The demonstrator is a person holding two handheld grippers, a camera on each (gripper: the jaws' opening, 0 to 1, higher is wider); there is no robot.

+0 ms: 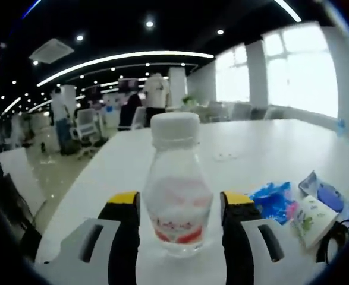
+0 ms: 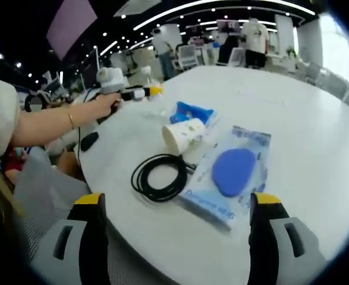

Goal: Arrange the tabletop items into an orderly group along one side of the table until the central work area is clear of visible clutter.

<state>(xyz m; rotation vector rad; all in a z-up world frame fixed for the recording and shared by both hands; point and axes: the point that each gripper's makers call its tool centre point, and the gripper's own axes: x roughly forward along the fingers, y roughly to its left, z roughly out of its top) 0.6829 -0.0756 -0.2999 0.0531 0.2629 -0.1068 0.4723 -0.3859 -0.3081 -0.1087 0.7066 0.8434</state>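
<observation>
Standing upright, the bottle point(image 1: 176, 190) sits between the left gripper's point(image 1: 180, 208) fingers.

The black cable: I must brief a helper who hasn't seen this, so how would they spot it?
On the white table, look near the edge closest to the right tongs. Beside a tipped paper cup and a clear packet with a blue pad lies the black cable, the only coiled loop.
</observation>
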